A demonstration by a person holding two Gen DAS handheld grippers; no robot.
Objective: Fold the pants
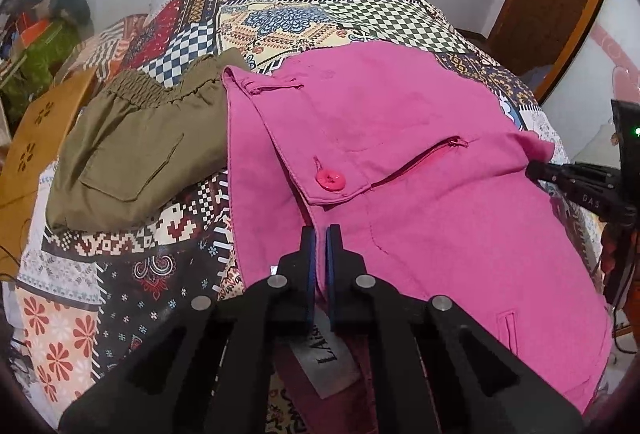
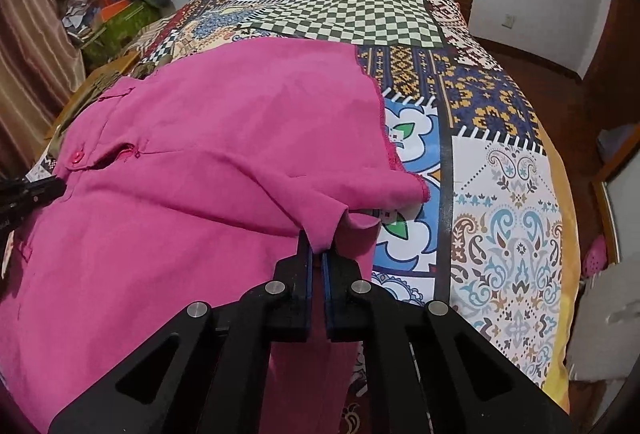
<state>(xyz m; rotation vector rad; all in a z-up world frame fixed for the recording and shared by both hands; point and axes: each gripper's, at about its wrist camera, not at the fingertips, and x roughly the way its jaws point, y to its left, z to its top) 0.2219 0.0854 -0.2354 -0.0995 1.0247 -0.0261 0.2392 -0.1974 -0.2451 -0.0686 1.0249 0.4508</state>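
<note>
Pink pants (image 1: 420, 201) lie across the patterned bedspread (image 1: 304, 9), waistband end to the left with a pink button (image 1: 330, 181) and a zip pocket. My left gripper (image 1: 320, 234) is shut on the waistband edge of the pink pants, a white label just below its fingers. In the right wrist view the pink pants (image 2: 208, 153) cover the left half. My right gripper (image 2: 318, 246) is shut on a fold of the pink fabric near the leg hem. The right gripper also shows at the right edge of the left wrist view (image 1: 576, 181).
Folded olive-green pants (image 1: 132, 149) lie on the bed left of the pink pants. A brown cardboard box (image 1: 28, 161) and clutter (image 1: 44, 29) stand at the left side. A wooden door (image 1: 552, 1) is at the right. The bed's right edge (image 2: 568, 274) drops to the floor.
</note>
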